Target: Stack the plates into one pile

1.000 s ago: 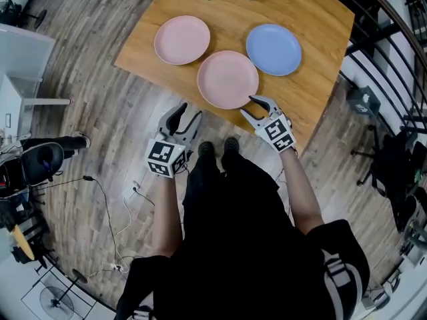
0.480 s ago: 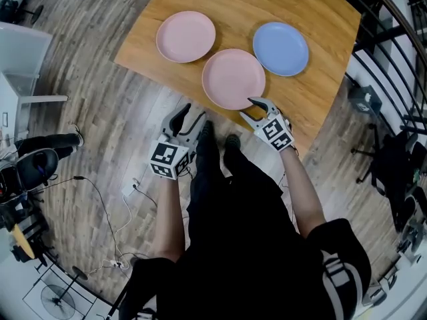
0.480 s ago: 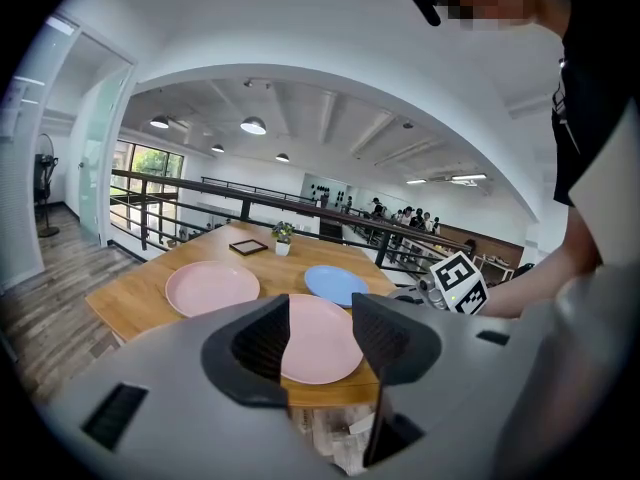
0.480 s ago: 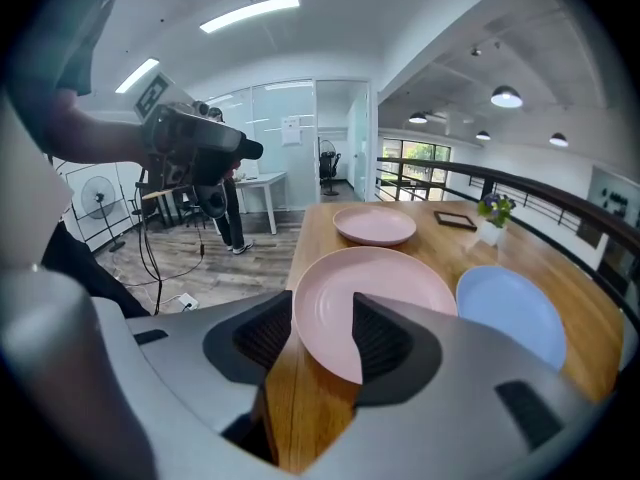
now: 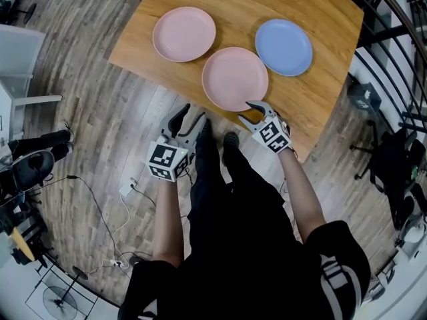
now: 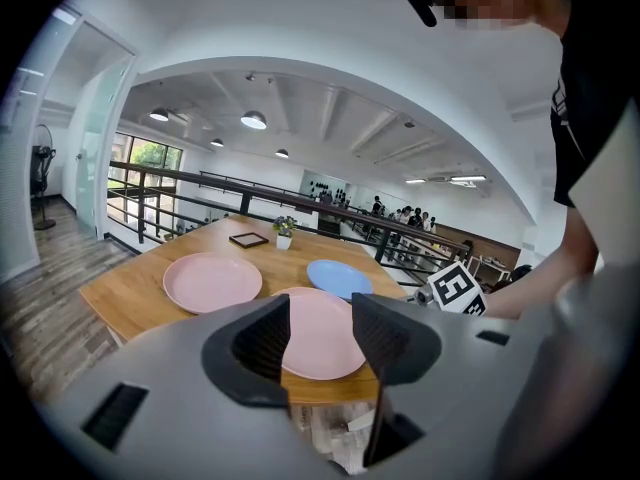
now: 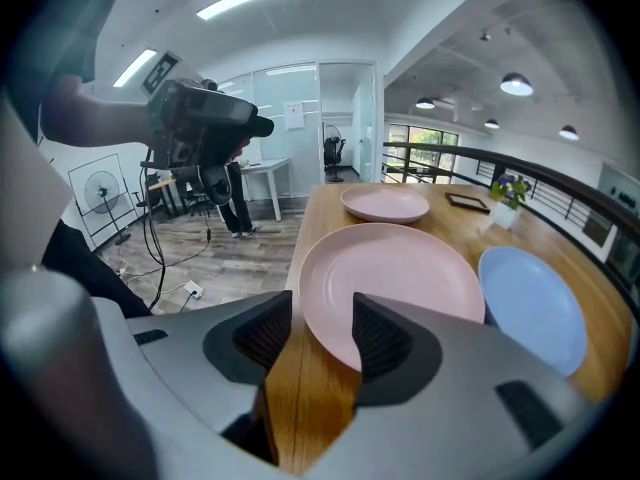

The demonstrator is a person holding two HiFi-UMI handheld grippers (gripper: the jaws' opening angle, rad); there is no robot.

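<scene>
Right tool (image 5: 245, 112), spread, just beside the middle pink plate (image 5: 235, 79) on the desk (image 5: 320, 102); left tool (image 5: 193, 112) spread, empty.

My head camera looks steeply down on the wooden table (image 5: 233, 19) from above its near edge. The camera on the left gripper (image 5: 192, 112) sits low, off that edge, facing across the table. The one on the right gripper (image 5: 248, 112) rides closer, seemingly just over the edge. All three share the middle pink plate (image 5: 235, 79).
</scene>
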